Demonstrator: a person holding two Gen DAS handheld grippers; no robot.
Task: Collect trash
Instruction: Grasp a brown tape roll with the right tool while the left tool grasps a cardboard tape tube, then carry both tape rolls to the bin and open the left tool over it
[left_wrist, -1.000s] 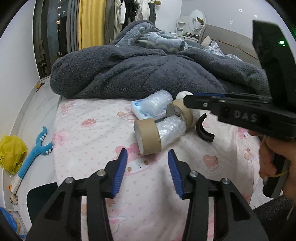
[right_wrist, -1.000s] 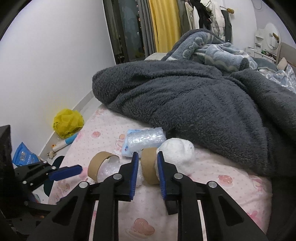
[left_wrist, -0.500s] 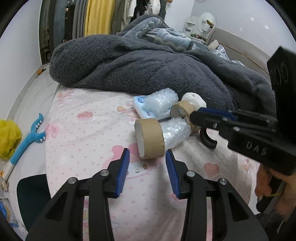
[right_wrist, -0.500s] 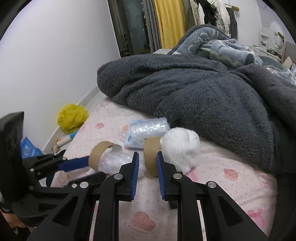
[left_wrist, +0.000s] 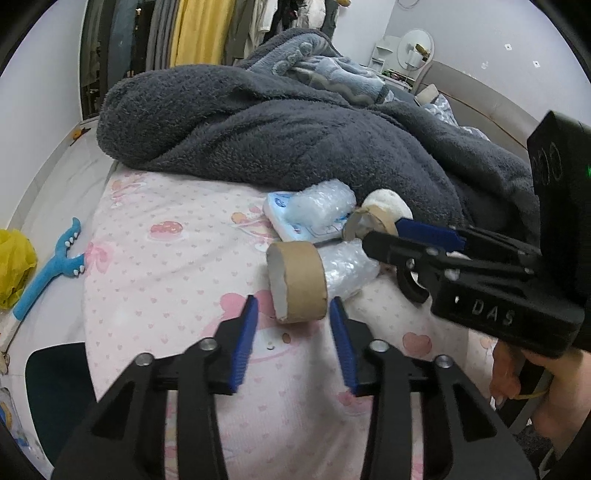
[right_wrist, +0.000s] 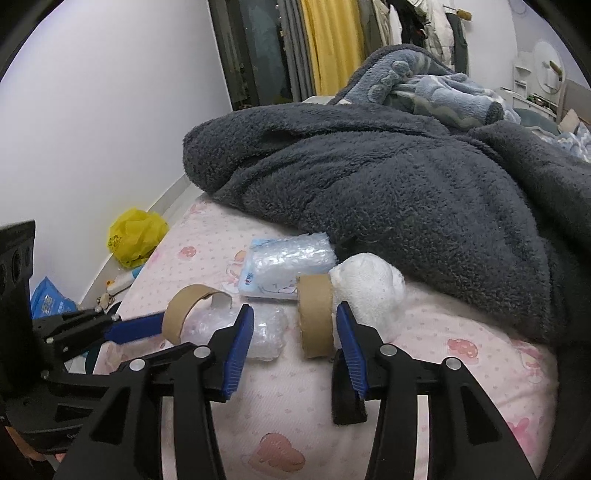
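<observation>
Grippers both gape: the left gripper (left_wrist: 291, 325) sits just short of a cardboard roll (left_wrist: 297, 281) stuffed with bubble wrap (left_wrist: 345, 267), and the right gripper (right_wrist: 293, 334) brackets a second cardboard roll (right_wrist: 314, 320) plugged with white tissue (right_wrist: 369, 290). All lie on the pink bed (right_wrist: 295, 424), beside a wipes packet (left_wrist: 295, 221) and grey blanket (right_wrist: 369, 177).

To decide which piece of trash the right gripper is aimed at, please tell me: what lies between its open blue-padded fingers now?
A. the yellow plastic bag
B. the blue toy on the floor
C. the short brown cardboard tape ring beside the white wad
C: in the right wrist view the open right gripper frames the short brown cardboard tape ring, which rests against the white crumpled wad on the pink bedsheet.
</observation>
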